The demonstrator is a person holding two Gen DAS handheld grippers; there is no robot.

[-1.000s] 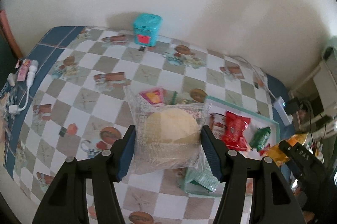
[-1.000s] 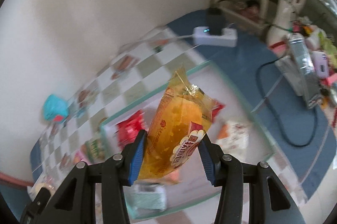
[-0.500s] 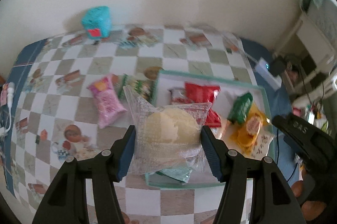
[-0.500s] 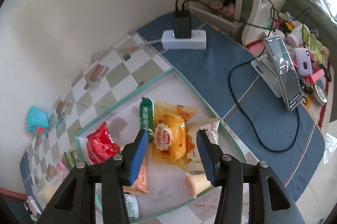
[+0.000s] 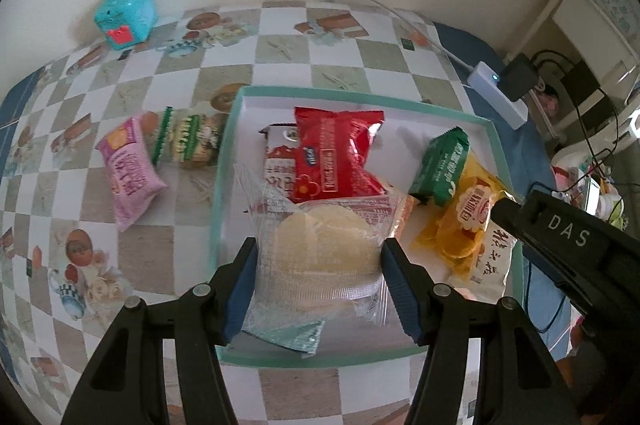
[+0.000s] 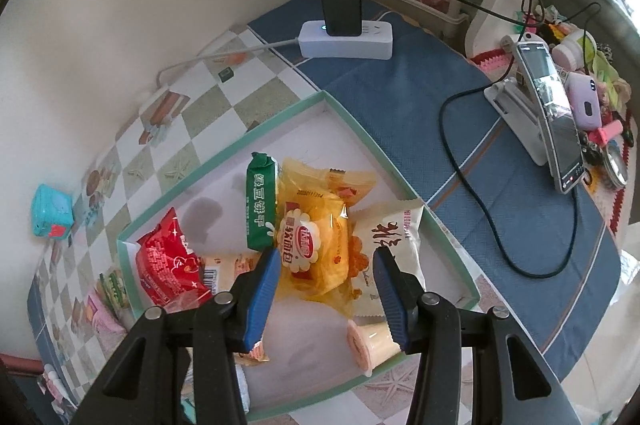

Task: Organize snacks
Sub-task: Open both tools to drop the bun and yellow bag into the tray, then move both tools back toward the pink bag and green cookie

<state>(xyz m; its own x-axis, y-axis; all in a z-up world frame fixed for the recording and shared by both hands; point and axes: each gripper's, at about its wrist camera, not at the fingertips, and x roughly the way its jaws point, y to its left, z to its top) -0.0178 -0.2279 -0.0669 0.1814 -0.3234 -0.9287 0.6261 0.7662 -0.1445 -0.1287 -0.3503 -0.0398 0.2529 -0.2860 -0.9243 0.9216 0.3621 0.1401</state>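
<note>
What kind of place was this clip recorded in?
Most likely a home room: a table with a patterned checked cloth, a power strip with a charger, and a phone on a stand beside household clutter.

Tray (image 6: 224, 153) crowded along its middle: red packet (image 6: 168, 265), green packet (image 6: 262, 201), yellow packet (image 6: 316, 245), white packet (image 6: 394, 237) overlap. Bare floor in far corner and near front rim beside pale roll (image 6: 368, 339). Checked bench (image 5: 280, 45) behind open. Power strip (image 6: 346, 39) and cables (image 6: 472, 185) block the blue side.
</note>
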